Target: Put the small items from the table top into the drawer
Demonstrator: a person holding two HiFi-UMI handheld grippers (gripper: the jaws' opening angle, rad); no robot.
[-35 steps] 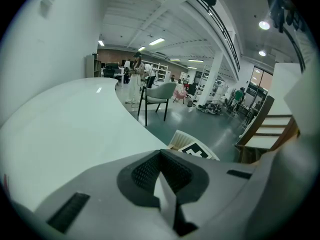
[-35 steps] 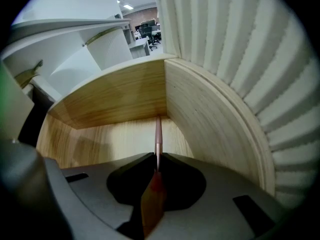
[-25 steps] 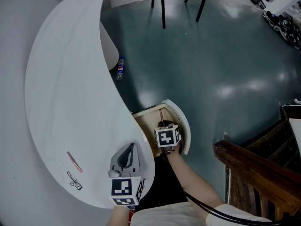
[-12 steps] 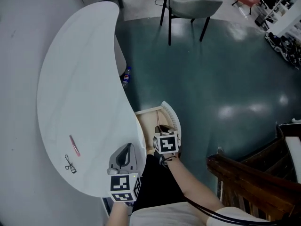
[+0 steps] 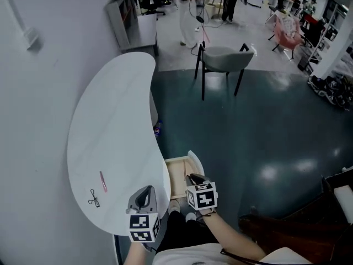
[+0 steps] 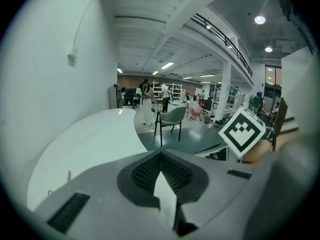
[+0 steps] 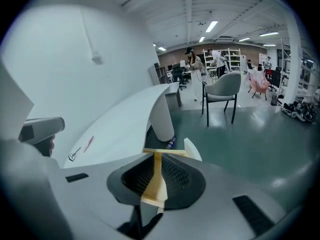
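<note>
On the white curved table [image 5: 116,131] lie a thin pink stick [image 5: 103,181] and a small black wire clip [image 5: 94,198], both near the wall edge. The stick [image 7: 88,143] and clip [image 7: 74,155] also show in the right gripper view. My left gripper [image 5: 148,190] hovers over the table's near end, shut and empty [image 6: 162,176]. The wooden drawer [image 5: 177,176] stands pulled out under the table's edge, its curved white front [image 5: 198,164] facing the floor. My right gripper [image 5: 193,177] hangs above the drawer's near end. Its jaws [image 7: 152,176] stand a narrow slit apart, nothing between them.
A plastic bottle [image 5: 158,128] lies on the dark floor beside the table's white pedestal [image 7: 161,119]. A grey chair [image 5: 222,59] stands further off. Dark wooden furniture [image 5: 287,231] sits at the lower right. People stand at the far end of the room.
Both grippers have risen, the right one up out of the drawer. The head view has tipped up and shows more of the room. Stick and clip have not moved.
</note>
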